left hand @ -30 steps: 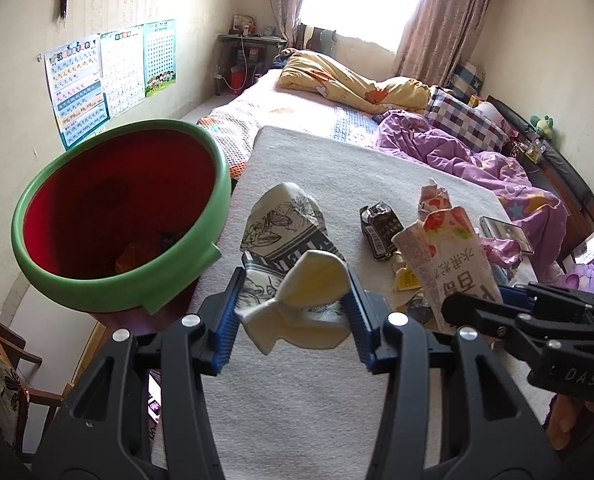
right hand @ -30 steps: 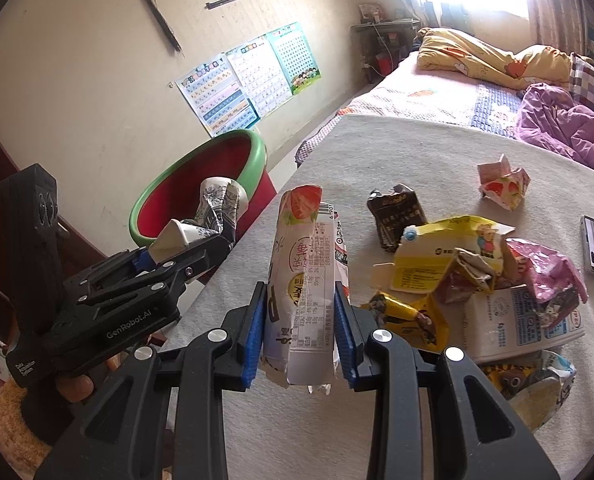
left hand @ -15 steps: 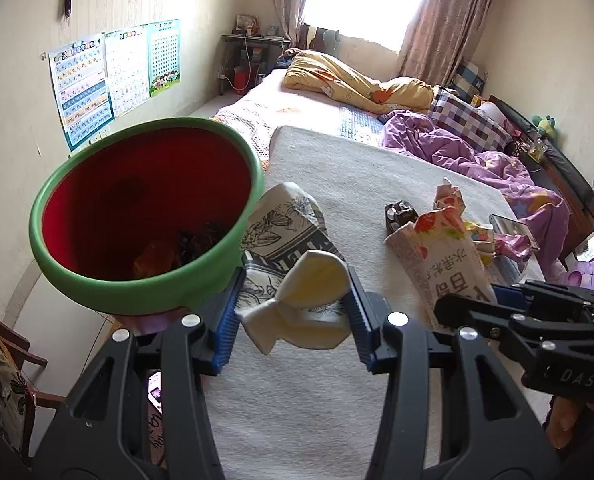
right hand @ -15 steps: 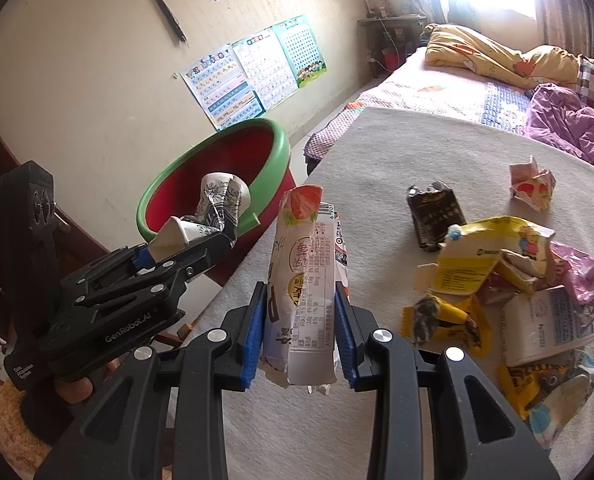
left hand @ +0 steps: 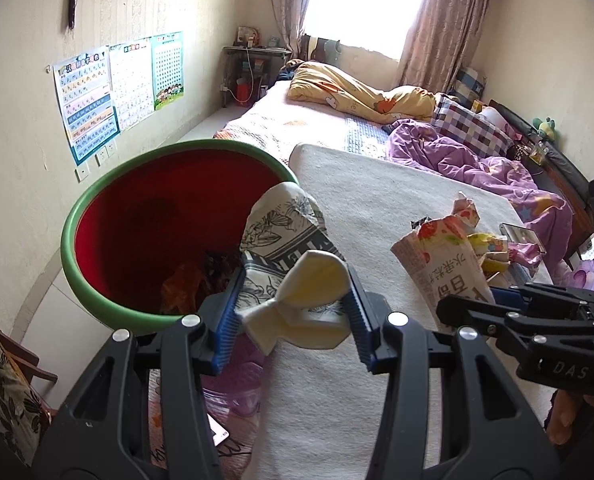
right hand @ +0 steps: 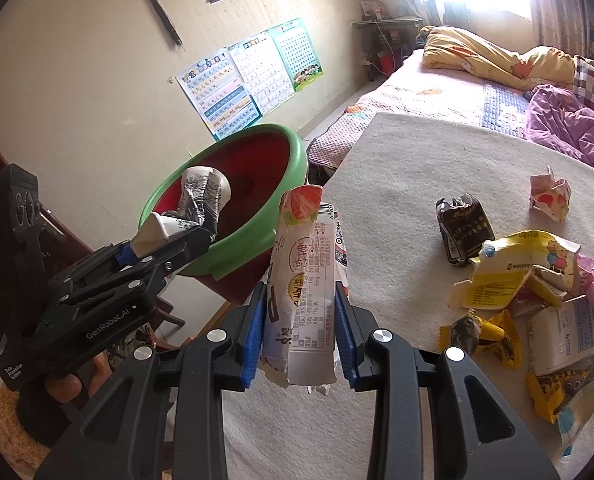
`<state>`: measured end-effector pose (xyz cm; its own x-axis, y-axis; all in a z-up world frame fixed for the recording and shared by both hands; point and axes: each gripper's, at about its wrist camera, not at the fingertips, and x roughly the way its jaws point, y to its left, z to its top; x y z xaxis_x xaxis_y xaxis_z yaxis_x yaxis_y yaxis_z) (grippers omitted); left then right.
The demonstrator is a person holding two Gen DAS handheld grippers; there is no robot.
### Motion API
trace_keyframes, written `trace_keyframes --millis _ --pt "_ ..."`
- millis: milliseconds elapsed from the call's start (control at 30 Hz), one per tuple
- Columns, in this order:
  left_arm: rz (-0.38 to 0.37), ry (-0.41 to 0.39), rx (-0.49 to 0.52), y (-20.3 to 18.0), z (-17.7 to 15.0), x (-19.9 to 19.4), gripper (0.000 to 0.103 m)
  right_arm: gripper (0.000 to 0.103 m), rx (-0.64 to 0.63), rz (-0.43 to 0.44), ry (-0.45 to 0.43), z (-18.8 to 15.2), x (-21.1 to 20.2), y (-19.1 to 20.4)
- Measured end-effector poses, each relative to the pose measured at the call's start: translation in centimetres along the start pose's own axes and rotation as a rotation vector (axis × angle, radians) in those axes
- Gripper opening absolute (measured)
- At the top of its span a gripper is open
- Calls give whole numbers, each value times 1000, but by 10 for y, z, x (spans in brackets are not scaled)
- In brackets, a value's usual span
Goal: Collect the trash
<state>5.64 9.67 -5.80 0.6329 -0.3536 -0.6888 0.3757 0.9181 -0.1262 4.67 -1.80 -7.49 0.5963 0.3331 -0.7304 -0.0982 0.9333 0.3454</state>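
Bedroom setting: beige blanket (right hand: pixel 397 184) over the bed, green-rimmed red bin (left hand: pixel 109 216) at its edge. Left gripper (left hand: pixel 293 312) pinches a crushed patterned carton (left hand: pixel 285 232), held at the bin's near rim. Right gripper (right hand: pixel 300 332) pinches a flattened strawberry carton (right hand: pixel 307 276) upright, beside the bin. Remaining wrappers (right hand: pixel 537 292) lie on the blanket, well apart from the bin. Nothing blocks the bin mouth.

We see bright sun glaring white through the window (left hand: pixel 361 0); edges bend round, corners go dark.
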Motion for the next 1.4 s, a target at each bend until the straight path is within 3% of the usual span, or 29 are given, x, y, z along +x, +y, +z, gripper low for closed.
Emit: trace_keyframes --millis 1000,1400 --pt "-53 -27 22 42 19 8 46 32 21 -52 -49 26 14 27" --pt "-35 -43 -5 68 27 8 46 32 -24 -67 -81 57 20 44"
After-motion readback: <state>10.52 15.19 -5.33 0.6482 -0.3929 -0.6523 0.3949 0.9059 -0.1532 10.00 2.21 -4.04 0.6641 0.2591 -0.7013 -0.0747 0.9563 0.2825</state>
